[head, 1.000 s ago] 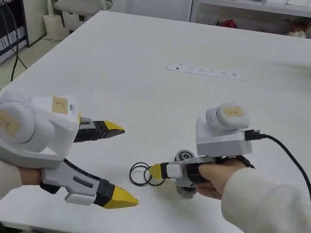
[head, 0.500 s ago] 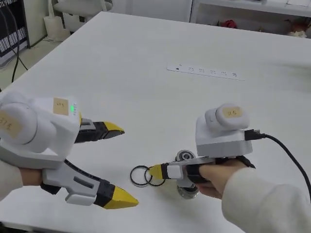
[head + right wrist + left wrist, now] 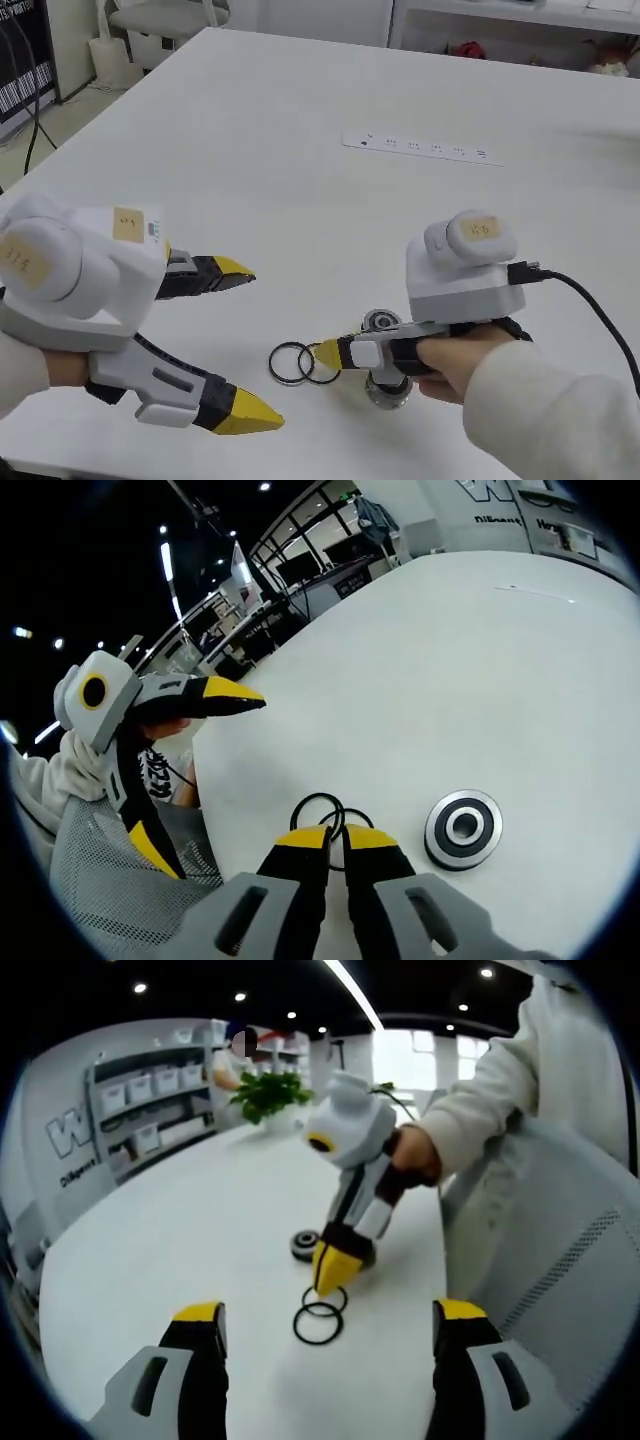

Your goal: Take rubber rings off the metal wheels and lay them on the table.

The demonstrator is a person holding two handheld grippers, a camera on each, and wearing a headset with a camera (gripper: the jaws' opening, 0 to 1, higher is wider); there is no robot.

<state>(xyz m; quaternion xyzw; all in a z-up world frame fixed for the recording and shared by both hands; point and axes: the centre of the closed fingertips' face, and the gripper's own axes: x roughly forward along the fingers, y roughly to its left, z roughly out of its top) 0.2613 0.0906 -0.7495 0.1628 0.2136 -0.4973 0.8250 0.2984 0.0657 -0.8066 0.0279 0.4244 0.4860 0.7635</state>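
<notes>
Presently the right gripper has its two yellow-tipped jaws drawn together with only a thin slit between them. The tips sit low over the white table, at the near edge of two black rubber rings. Whether any rubber is pinched between the jaws cannot be told. The two rings lie flat on the table and overlap one another, the one farther from the right gripper being slightly larger.

One metal wheel lies flat just beside the right gripper's jaws, apart from the rings, with its dark outer band and bright hub showing. In the head view a second round metal piece is partly covered by the hand holding that gripper, and its detail is unclear. A black cable runs from the gripper's rear.

The left gripper is held clear of the table with its two jaws spread wide and nothing between them, pointing toward the rings. One white power strip lies well apart, farther up the table.
</notes>
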